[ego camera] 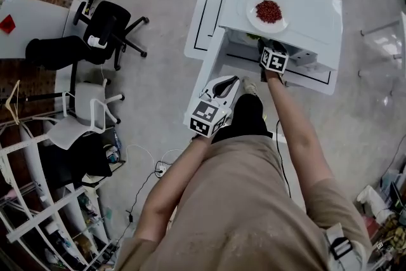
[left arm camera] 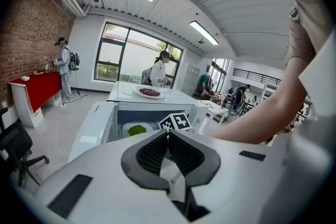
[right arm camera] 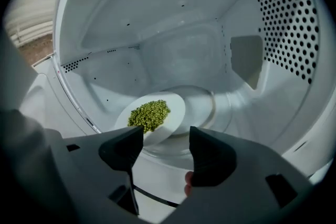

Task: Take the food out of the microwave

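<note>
A plate [ego camera: 252, 14] sits on top of the microwave [ego camera: 311, 16]; a second plate [right arm camera: 176, 108] lies inside, before the right gripper [right arm camera: 165, 135]

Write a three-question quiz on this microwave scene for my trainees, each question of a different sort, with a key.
1. The microwave stands open. Where is the plate of green food? A: on top of it. B: inside it. C: on the floor.
2. True or false: the right tongs are clamped on the plate of green food.
3. A second plate sits on top of the microwave. What colour is the food on it?

Key
1. B.
2. False: they stand open in front of the plate, not gripping it.
3. Red: the red food lies in a heap at the middle.
</note>
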Motion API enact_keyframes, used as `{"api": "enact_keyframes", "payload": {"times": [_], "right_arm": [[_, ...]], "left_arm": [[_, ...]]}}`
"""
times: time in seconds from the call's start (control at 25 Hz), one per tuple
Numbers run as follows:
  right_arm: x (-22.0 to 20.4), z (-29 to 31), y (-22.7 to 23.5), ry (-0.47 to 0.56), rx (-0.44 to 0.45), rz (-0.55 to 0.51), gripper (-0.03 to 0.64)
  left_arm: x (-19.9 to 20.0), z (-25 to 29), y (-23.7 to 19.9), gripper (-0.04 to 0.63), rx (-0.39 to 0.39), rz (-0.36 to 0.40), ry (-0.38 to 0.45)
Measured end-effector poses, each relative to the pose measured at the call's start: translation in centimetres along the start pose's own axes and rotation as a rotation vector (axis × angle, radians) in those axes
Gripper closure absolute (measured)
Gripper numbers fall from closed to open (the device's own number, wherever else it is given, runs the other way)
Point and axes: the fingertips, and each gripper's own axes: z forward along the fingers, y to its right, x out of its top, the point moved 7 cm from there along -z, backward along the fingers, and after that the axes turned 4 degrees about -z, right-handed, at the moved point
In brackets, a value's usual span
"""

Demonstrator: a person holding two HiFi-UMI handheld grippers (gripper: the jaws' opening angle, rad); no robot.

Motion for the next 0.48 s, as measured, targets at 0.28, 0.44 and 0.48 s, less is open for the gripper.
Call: {"api": "enact_keyframes", "payload": {"times": [0.28, 0.44, 0.48], "right_arm": [[0.36, 0.58, -0.31, -0.014, 0.003, 0.042, 0.454], [0.10, 0.40, -0.03, -0.008, 0.031, 0.228, 0.516], [0.04, 0.26, 0.17, -0.003, 0.036, 0.287, 0.534]], "left_arm": [[-0.25, -0.20, -0.45, 0.586, 0.008, 0.000, -0.002], [-0.08, -0.26, -0.45, 0.586, 0.010, 0.003, 0.001], [-0.02, -0.24, -0.41, 0.586, 0.009, 0.007, 0.001]]}}
